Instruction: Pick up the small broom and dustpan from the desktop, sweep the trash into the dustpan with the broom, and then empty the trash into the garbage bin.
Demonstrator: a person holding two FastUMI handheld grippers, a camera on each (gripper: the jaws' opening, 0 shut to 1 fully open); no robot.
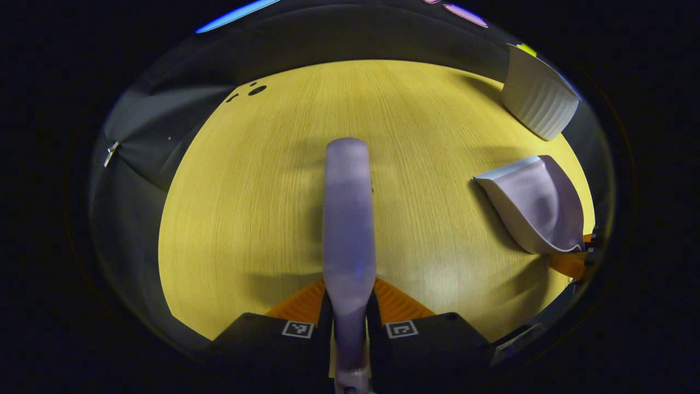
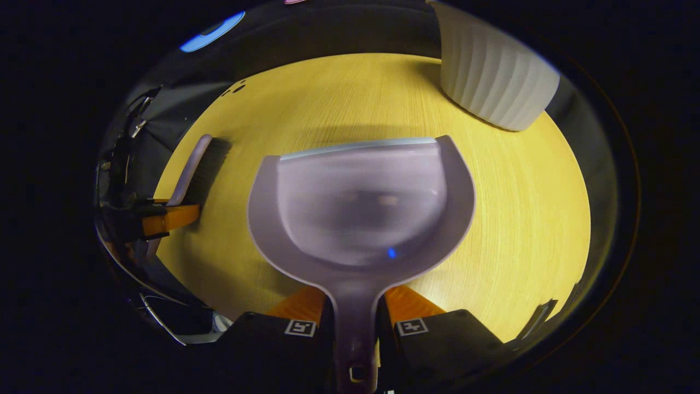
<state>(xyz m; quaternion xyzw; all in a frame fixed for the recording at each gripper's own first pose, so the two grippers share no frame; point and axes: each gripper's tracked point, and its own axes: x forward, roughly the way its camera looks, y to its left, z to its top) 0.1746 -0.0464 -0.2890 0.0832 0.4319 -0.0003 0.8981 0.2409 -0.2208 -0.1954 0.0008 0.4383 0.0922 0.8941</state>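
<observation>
- Yellow wood-grain desk (image 1: 262, 208) spans both views; ribbed white bin (image 2: 492, 82) stands upper right.
- Left gripper (image 1: 350, 306) clamps the smooth lilac broom (image 1: 347, 219), centre.
- Right gripper (image 2: 355, 317) clamps the scooped lilac dustpan (image 2: 361, 202), centre.

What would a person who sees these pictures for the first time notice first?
In the right gripper view, the lilac dustpan sits in the middle, its handle clamped in the right tool above the yellow wooden desktop. In the left gripper view, the lilac broom runs up the centre, held by the left tool. The white ribbed garbage bin stands at the desk's far right edge.
</observation>
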